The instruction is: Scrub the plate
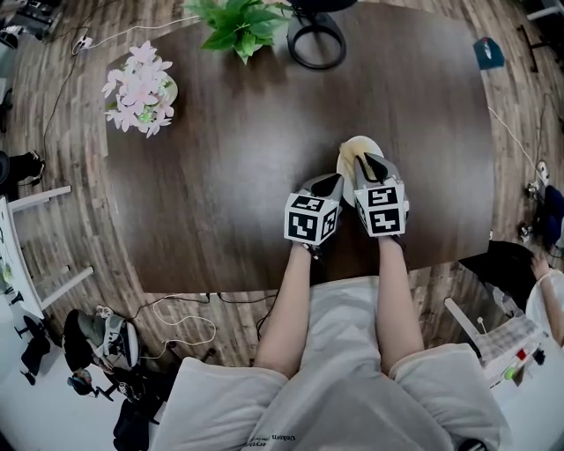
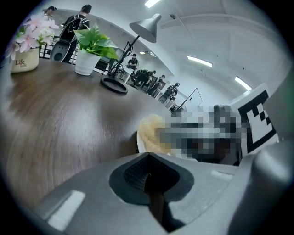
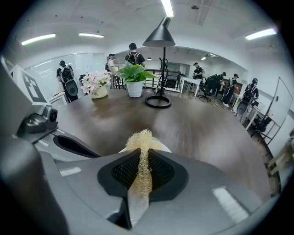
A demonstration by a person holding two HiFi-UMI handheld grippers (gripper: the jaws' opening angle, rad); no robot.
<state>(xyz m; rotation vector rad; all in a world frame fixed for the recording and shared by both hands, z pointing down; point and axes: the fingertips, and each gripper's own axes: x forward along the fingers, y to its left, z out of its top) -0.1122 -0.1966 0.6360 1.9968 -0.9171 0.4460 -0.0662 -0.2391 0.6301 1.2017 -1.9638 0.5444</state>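
Observation:
A white plate (image 1: 345,158) lies on the dark wooden table (image 1: 220,176), close to its front edge. A pale yellow fibrous scrubber (image 3: 143,151) is pinched upright between the jaws of my right gripper (image 3: 144,170), which is shut on it just over the plate (image 3: 164,148). In the head view the right gripper (image 1: 374,162) covers most of the plate. My left gripper (image 1: 331,181) sits beside the plate's left rim, shut, with nothing visible between its jaws. From the left gripper (image 2: 148,176) view, the plate (image 2: 138,140) and scrubber (image 2: 150,131) lie just ahead to the right.
A pot of pink flowers (image 1: 141,88) stands at the table's far left. A green plant (image 1: 238,22) and a lamp's round black base (image 1: 315,40) stand at the far edge. The table's front edge (image 1: 264,286) runs right behind the grippers.

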